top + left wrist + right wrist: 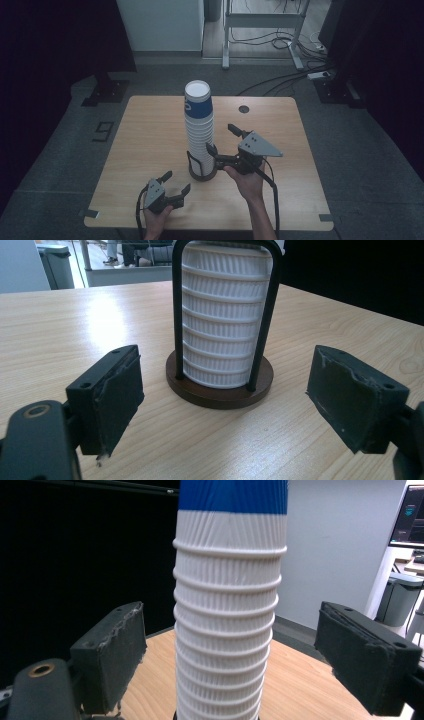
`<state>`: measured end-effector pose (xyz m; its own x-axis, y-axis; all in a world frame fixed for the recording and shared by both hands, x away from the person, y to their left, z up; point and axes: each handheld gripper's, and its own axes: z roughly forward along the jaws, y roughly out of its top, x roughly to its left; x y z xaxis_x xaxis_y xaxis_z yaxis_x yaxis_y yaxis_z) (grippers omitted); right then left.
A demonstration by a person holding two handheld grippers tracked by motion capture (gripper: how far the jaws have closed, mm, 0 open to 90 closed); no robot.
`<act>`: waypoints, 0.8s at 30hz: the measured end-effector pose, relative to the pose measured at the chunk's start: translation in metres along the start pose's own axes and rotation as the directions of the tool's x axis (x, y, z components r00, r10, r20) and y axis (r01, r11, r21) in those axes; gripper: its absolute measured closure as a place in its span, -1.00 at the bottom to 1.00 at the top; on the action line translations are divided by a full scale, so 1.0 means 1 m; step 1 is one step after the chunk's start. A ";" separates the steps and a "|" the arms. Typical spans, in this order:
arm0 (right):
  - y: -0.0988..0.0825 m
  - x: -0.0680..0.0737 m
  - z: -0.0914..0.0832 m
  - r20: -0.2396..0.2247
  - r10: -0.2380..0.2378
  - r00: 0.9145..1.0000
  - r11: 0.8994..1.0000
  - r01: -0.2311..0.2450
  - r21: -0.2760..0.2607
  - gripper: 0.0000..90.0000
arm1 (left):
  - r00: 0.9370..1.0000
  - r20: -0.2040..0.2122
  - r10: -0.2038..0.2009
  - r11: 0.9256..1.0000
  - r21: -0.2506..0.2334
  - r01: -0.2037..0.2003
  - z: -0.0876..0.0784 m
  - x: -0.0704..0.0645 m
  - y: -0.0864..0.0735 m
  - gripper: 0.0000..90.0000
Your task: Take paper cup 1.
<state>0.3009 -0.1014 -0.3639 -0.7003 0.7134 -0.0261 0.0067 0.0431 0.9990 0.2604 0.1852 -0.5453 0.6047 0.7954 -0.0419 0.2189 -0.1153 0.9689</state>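
cup stack (199,130): a tall column of nested ribbed white paper cups, the top one banded blue, standing in the holder near the middle of the table (150,130)
holder (220,382): round dark wooden base with a black wire hoop rising on either side of the lowest cups – the stack sits inside that hoop, resting on the base
long axis: vertical – the stack stands upright, or very nearly so, with the open mouth of the top cup facing up and the cup bottoms down toward the holder
right gripper (223,140): raised beside the stack, just right of the holder, jaws apart with the column between them; in the right gripper view the pads (112,652) stand clear of the cups on both sides, nothing clamped
left gripper (176,184): low on the table, in front of the holder and a little to its left, jaws wide apart and holding nothing, aimed at the holder's base
done so far: judging from how things lie, no cup has been lifted off – no loose cup lies anywhere around the holder
left to do: likely close on an upper cup, draw it straight up off the column, and steady the holder meanwhile
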 end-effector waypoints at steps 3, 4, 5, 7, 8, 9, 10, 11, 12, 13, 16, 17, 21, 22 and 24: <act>0.007 -0.001 0.004 0.005 -0.007 1.000 1.000 0.007 -0.008 -0.72 | 1.000 0.001 -0.004 1.000 -0.001 0.004 0.000 0.000 0.000 -0.68; 0.010 -0.001 0.005 0.001 -0.010 1.000 1.000 0.010 -0.007 -0.72 | 1.000 0.001 -0.002 1.000 0.001 0.002 0.000 0.000 0.000 -0.68; 0.013 -0.001 0.006 0.000 -0.012 1.000 1.000 0.012 -0.010 -0.72 | 1.000 0.001 -0.002 1.000 0.001 0.002 0.000 0.000 0.000 -0.68; 0.019 -0.001 0.008 -0.001 -0.019 1.000 1.000 0.019 -0.012 -0.72 | 1.000 0.002 0.000 1.000 0.004 0.000 0.000 0.001 0.000 -0.68; 0.023 -0.001 0.010 -0.006 -0.017 1.000 1.000 0.017 -0.013 -0.72 | 1.000 0.001 0.000 1.000 0.003 0.000 0.000 0.001 0.000 -0.68; 0.023 -0.001 0.010 -0.006 -0.017 1.000 1.000 0.017 -0.013 -0.72 | 1.000 0.001 0.000 1.000 0.003 0.000 0.000 0.001 0.000 -0.68; 0.027 -0.002 0.013 -0.005 -0.018 1.000 1.000 0.017 -0.015 -0.72 | 1.000 -0.001 0.000 1.000 0.003 0.000 0.000 0.000 0.000 -0.68; 0.027 -0.002 0.013 -0.005 -0.018 1.000 1.000 0.017 -0.015 -0.72 | 1.000 -0.001 0.000 1.000 0.003 0.000 0.000 0.000 0.000 -0.68; 0.029 -0.004 0.017 -0.010 -0.014 1.000 1.000 0.013 -0.010 -0.70 | 1.000 0.001 -0.001 1.000 0.003 0.001 0.000 0.001 0.000 -0.68; 0.029 -0.006 0.019 -0.014 -0.007 1.000 1.000 0.007 -0.006 -0.71 | 1.000 0.001 -0.001 1.000 0.004 0.001 0.000 0.001 0.000 -0.68; 0.030 -0.008 0.022 -0.025 0.006 1.000 1.000 -0.006 -0.006 -0.71 | 1.000 0.002 -0.002 1.000 0.003 0.002 0.000 0.001 0.000 -0.68; 0.032 -0.008 0.025 -0.037 0.011 0.999 1.000 -0.011 -0.010 -0.72 | 1.000 0.002 -0.003 1.000 0.003 0.003 0.000 0.001 0.000 -0.68; 0.037 -0.008 0.031 -0.044 0.014 0.999 1.000 -0.015 -0.015 -0.72 | 1.000 0.002 -0.003 1.000 0.003 0.003 0.000 0.001 0.000 -0.68; 0.039 -0.008 0.034 -0.043 0.016 0.999 1.000 -0.017 -0.013 -0.72 | 1.000 0.003 -0.001 1.000 0.001 0.001 0.000 0.001 0.000 -0.68; 0.040 -0.009 0.039 -0.052 0.013 0.999 1.000 -0.013 -0.003 -0.71 | 1.000 0.000 0.002 1.000 -0.001 -0.002 0.000 0.000 0.000 -0.68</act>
<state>0.3352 -0.0792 -0.3250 -0.7364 0.6764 -0.0116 0.0137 0.0321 0.9994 0.2601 0.1855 -0.5454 0.6055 0.7948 -0.0398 0.2167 -0.1165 0.9693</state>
